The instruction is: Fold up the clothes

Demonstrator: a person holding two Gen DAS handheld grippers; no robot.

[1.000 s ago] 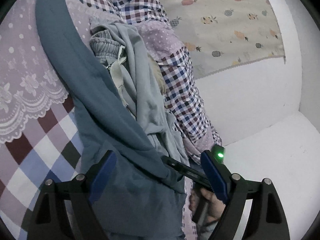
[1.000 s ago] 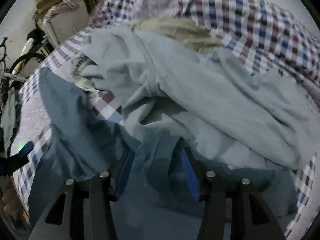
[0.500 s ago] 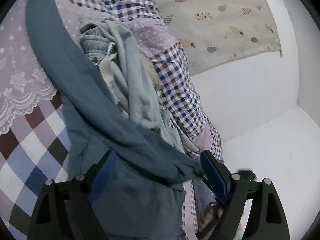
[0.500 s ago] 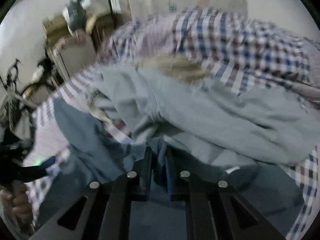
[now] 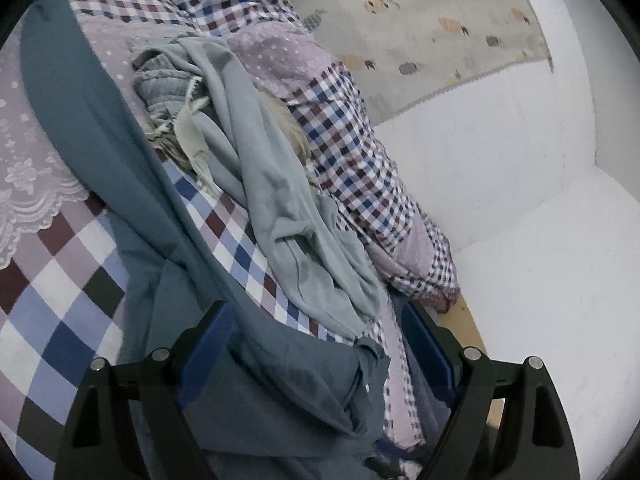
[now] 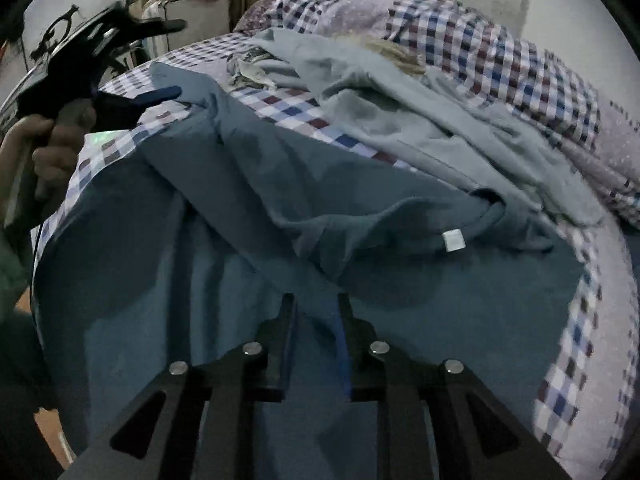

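So my right gripper [image 6: 314,312] was pinching the dark teal shirt [image 6: 280,208], jaws nearly together with a fold of the fabric caught between them, down at the near edge of the bed. The shirt was spread across the checkered quilt [image 6: 500,56], collar toward the far side, with its little white tag [image 6: 453,239] showing just inside the neckline.

My left gripper [image 5: 316,348] had its jaws spread wide, and the same teal shirt [image 5: 120,152] was bunched between and under the blue pads [image 5: 208,344]. I couldn't tell if either pad was actually touching the cloth. From the right camera you could see that gripper [image 6: 160,94] up at the bed's left edge, held by a hand [image 6: 52,148], blue tip right at the shirt's far corner.

Past the collar, toward the far edge of the bed, there was a light grey-blue garment [image 6: 420,120] in a rumpled heap, touching the teal one at the neckline. Behind it sat a striped greyish piece [image 5: 164,84] and something beige [image 6: 392,52] poking out. The quilt [image 5: 48,292] hung over the right edge toward a white wall [image 5: 500,160], with a pineapple-print cloth [image 5: 420,12] above it.
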